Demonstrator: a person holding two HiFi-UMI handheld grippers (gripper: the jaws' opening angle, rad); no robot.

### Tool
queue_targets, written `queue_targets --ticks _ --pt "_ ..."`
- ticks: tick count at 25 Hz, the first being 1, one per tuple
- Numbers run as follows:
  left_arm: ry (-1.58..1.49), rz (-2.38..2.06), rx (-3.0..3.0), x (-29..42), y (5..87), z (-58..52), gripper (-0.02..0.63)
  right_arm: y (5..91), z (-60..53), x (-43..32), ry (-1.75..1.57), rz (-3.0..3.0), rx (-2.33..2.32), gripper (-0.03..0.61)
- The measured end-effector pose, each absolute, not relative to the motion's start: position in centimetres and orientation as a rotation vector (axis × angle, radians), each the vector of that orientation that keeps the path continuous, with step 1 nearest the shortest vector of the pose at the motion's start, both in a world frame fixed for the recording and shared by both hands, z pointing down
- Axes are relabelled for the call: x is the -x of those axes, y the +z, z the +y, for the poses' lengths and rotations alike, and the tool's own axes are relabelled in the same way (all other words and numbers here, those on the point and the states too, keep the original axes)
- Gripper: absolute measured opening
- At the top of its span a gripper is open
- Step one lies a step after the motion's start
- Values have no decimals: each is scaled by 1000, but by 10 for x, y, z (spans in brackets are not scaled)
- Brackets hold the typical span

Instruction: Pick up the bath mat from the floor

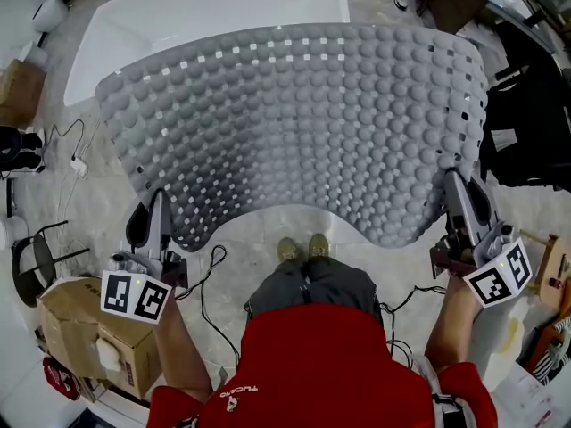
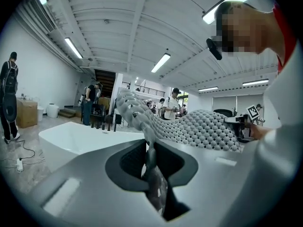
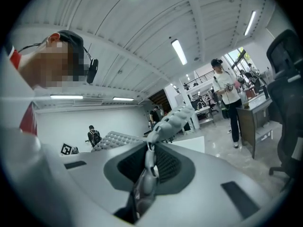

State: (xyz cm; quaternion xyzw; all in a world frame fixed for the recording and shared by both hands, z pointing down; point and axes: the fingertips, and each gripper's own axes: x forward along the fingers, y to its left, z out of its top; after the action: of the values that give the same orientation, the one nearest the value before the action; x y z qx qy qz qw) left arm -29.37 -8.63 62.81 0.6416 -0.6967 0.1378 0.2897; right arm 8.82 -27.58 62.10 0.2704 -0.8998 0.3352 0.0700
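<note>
Holding the mat (image 1: pixel 303 123) up off the floor (image 1: pixel 268 230), near corners clamped tight in left gripper (image 1: pixel 160 203) and right gripper (image 1: pixel 456 184), white tub (image 1: pixel 214 16) partly hidden beyond, box (image 1: pixel 80 328) at left, cable (image 1: pixel 207 283) by the feet (image 1: pixel 303 250)

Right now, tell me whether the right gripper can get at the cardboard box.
Probably not. The right gripper has its jaws shut on the bath mat, and the cardboard box sits far across, beyond the left gripper.

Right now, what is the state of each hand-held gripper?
Left hand-held gripper: closed, holding the mat by its edge.
Right hand-held gripper: closed, holding the mat's other edge.
</note>
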Motion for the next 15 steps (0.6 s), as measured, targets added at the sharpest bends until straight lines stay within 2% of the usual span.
queue_targets --ticks 15 --pt "269 -1875 -1752 310 630 -86 52 604 -276 -79 925 -2777 -825 40"
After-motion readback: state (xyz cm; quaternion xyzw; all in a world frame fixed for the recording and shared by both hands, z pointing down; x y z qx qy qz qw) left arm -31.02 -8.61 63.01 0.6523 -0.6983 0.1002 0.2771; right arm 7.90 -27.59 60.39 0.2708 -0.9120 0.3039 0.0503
